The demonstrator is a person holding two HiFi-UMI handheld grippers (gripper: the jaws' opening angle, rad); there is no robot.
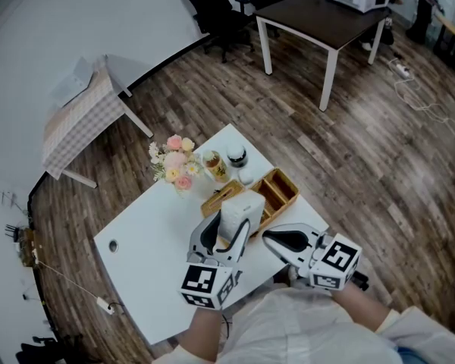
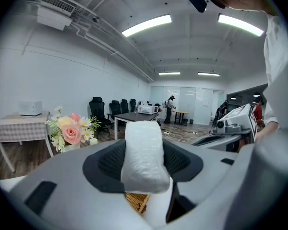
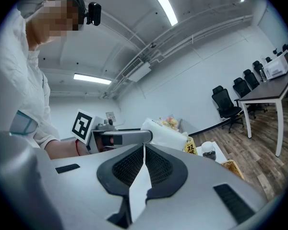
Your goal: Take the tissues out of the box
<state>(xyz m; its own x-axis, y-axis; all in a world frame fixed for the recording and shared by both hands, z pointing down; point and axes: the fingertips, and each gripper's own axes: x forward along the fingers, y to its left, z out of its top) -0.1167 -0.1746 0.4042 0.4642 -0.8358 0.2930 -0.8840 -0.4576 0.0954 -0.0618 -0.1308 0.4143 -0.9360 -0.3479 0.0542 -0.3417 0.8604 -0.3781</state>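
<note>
Because a pull needs an anchor, the left tool (image 1: pixel 227 230) clamps the white tissue pack (image 2: pixel 143 152) upright over the wicker tray (image 1: pixel 284 188) on the table (image 1: pixel 152 256). Just beside it, the right tool (image 3: pixel 143 150) is pinched nearly flat on one thin tissue sheet (image 3: pixel 138 190) — probably to draw it out sideways.

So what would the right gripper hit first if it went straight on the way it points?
Probably the left gripper, which is clamped on the tissue pack just ahead. The depth is hard to judge, though.
</note>
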